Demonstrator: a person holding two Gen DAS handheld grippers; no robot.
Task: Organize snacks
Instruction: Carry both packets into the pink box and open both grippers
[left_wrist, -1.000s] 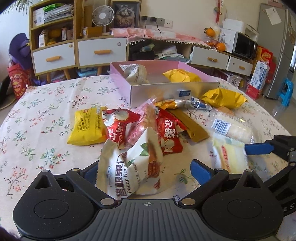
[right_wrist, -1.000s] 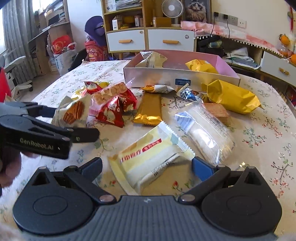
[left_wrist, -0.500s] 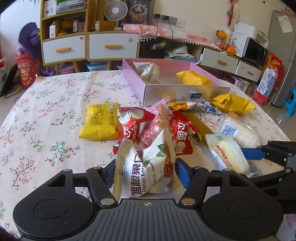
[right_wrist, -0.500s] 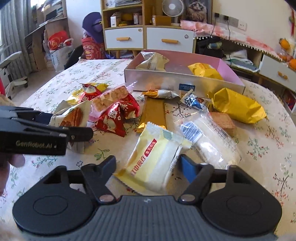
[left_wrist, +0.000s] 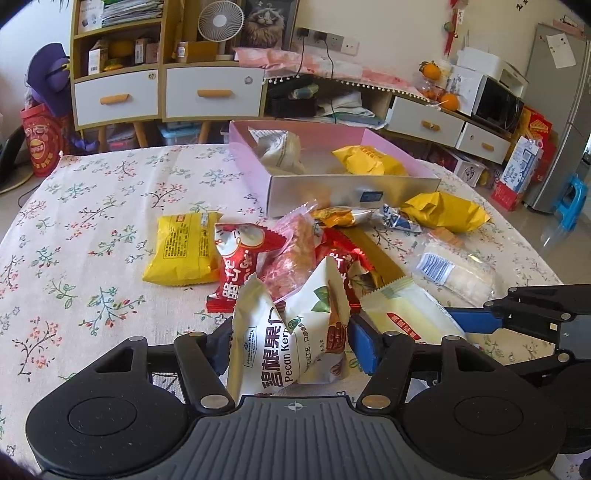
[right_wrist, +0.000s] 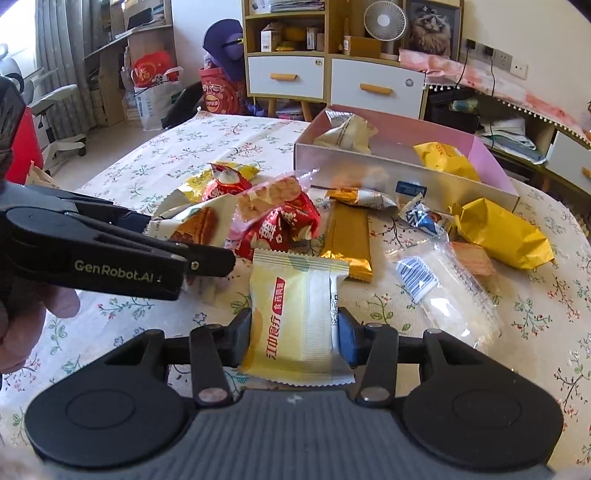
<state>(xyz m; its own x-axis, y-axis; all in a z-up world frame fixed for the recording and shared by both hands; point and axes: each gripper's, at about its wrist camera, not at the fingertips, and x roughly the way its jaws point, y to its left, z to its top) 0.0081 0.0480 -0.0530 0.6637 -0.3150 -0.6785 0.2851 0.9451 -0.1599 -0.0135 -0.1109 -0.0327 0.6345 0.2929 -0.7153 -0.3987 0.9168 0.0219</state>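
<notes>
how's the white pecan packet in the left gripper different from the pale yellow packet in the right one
The white pecan kernel packet is puffy and crumpled; the pale yellow flat-sealed packet is smooth and rectangular. The pecan packet shows nut pictures, the yellow one a red label. Both are clamped, by the left gripper and right gripper.

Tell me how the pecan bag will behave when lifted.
Likely floppy: the pecan bag already creases between the left gripper pads. Probably light, puffed with air. Its glossy film may slip, so keep the squeeze firm.
</notes>
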